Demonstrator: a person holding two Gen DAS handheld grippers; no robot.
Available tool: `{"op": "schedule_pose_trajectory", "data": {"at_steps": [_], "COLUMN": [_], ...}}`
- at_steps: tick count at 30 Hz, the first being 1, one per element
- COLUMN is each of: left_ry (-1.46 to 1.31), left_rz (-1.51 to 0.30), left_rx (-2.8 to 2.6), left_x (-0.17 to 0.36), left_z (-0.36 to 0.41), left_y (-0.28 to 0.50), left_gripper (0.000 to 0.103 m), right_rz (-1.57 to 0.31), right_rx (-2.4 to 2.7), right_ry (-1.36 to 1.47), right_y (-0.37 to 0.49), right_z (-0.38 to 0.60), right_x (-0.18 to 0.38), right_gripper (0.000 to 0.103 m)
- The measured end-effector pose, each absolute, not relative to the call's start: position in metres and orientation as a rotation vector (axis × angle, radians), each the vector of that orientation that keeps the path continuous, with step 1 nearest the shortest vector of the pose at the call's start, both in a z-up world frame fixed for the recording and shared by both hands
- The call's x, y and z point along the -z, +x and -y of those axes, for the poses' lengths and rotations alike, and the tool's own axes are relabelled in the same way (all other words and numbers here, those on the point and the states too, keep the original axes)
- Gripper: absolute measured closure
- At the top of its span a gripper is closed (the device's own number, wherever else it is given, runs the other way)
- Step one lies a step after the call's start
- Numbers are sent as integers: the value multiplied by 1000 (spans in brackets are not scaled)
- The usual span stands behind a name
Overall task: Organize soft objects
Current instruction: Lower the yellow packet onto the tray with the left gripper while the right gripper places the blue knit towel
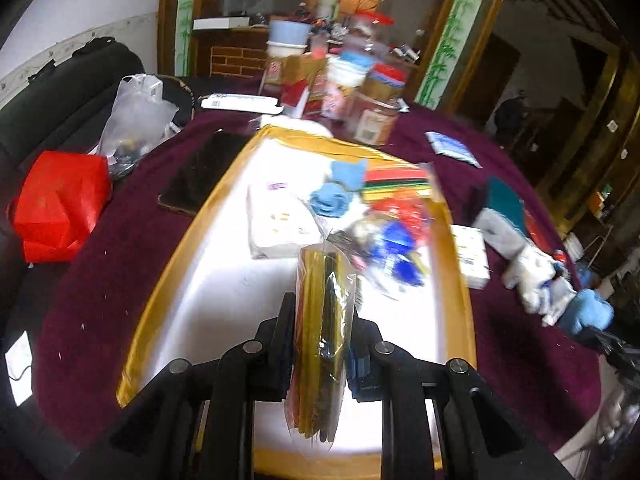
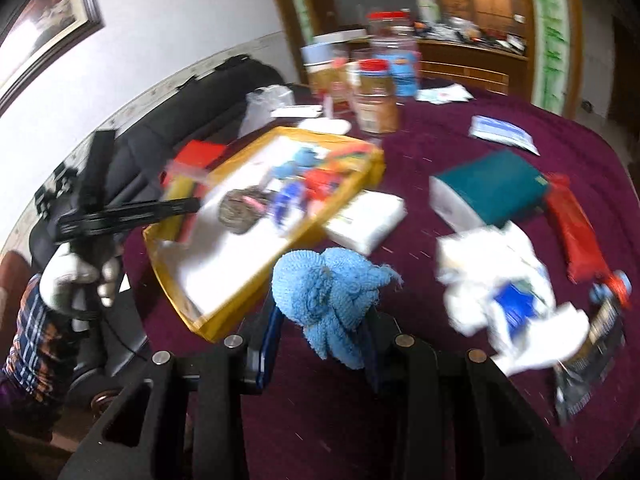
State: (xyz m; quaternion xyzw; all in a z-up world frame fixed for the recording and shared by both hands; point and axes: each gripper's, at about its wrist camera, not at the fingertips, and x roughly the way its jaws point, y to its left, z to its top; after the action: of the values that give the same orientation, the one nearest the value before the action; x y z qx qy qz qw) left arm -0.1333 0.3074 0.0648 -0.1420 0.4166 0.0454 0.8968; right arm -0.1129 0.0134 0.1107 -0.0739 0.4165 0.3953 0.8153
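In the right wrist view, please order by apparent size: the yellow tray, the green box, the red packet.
1. yellow tray, largest.
2. green box.
3. red packet, smallest, though close to the box; nearness to the camera makes this pair unsure.

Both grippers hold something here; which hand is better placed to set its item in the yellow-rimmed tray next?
Left, probably. The left gripper holds its clear packet directly over the tray, while the right gripper holds the blue cloth over the maroon tablecloth, outside the rim.

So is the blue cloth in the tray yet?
Out. The right gripper holds the blue cloth over the purple tablecloth, beside the tray.
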Motion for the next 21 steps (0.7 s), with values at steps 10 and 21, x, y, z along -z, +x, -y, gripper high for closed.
{"op": "schedule_pose_trajectory", "data": {"at_steps": [10, 21], "left_ry": [-291, -410], "left_rz": [-955, -722], "left_rx": [-173, -123], "left_x": [-26, -74], "left_z": [-340, -360], "left_y": [-93, -169], "left_gripper": [54, 33], "right_rz": [-977, -1148], "right_rx": [-948, -885], "right_ry": [-222, -442], "right_y": [-80, -80], "right_z": [-123, -197], "right_x": [-109, -39], "right_gripper": [69, 68]}}
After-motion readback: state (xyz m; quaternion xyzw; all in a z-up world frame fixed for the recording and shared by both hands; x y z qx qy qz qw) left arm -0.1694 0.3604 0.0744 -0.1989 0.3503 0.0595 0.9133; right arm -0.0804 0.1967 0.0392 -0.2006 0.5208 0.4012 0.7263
